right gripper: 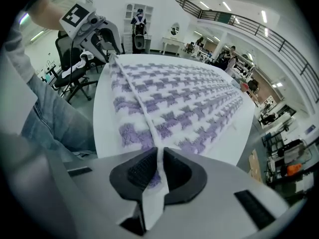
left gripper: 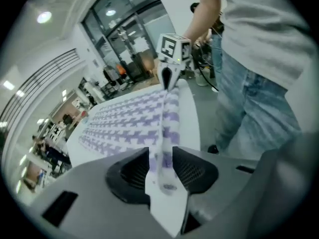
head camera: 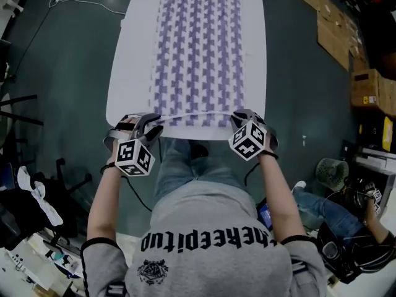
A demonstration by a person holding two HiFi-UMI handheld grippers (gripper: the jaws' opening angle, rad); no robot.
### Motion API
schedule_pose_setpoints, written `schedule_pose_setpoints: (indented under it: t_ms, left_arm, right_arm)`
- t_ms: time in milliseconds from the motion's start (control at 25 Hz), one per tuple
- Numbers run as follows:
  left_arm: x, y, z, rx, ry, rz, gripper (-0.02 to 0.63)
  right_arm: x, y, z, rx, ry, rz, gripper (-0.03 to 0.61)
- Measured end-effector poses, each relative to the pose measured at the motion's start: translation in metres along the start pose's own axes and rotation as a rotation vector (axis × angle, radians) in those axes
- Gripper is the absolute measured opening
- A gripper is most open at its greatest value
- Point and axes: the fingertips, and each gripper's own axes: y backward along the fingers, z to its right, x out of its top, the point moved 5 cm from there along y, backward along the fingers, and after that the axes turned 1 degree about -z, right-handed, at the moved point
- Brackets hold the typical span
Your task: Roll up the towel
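On the white table (head camera: 124,98) the purple-patterned towel (head camera: 198,48) lies flat, near hem lifted. The right gripper (right gripper: 158,168) pinches the hem; the left gripper (left gripper: 160,166) has its jaws apart around it. Both should clamp, then roll evenly toward the far end.

Room stock, placed from the white table (head camera: 133,73): a dark teal floor (head camera: 62,54) is lying all round it; a white cable (head camera: 93,4) is trailing over that floor off its far left corner; flattened cardboard (head camera: 331,26) and brown boxes (head camera: 371,88) are sitting to its right. A black office chair (right gripper: 65,54) is standing beside its near end, with a white cabinet (right gripper: 137,14) beyond. A glass wall (left gripper: 124,24) is rising past its far end. A railed gallery (right gripper: 269,34) and strip lights (right gripper: 227,6) are running overhead.
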Motion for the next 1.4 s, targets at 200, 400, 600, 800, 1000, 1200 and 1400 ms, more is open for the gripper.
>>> schedule_pose_setpoints:
  t_ms: [200, 400, 600, 800, 1000, 1200, 1400]
  left_arm:
    - [0.019, 0.007, 0.007, -0.105, 0.067, 0.130, 0.026]
    - [-0.007, -0.023, 0.015, -0.191, 0.077, -0.028, 0.160]
    - [-0.024, -0.034, 0.005, -0.214, 0.157, -0.108, 0.179]
    - [-0.026, -0.037, 0.002, -0.223, 0.219, -0.101, 0.176]
    - [-0.025, -0.039, 0.002, -0.223, 0.226, -0.109, 0.151]
    - [-0.027, -0.040, -0.004, -0.211, 0.208, -0.130, 0.092]
    - [-0.030, -0.042, -0.007, -0.234, 0.209, -0.134, 0.039]
  right_arm:
    - [0.003, -0.004, 0.001, 0.006, 0.006, -0.008, 0.040]
    - [0.001, -0.005, 0.001, 0.005, 0.007, 0.002, 0.040]
    - [0.002, 0.004, 0.004, 0.072, -0.023, 0.065, 0.044]
    - [-0.001, 0.040, 0.025, 0.064, -0.080, 0.173, 0.104]
    - [-0.004, 0.046, -0.023, 0.143, 0.124, 0.166, 0.119]
    - [-0.013, 0.010, -0.030, 0.126, 0.218, 0.049, 0.150]
    - [-0.012, 0.004, -0.015, 0.149, 0.142, 0.039, 0.031]
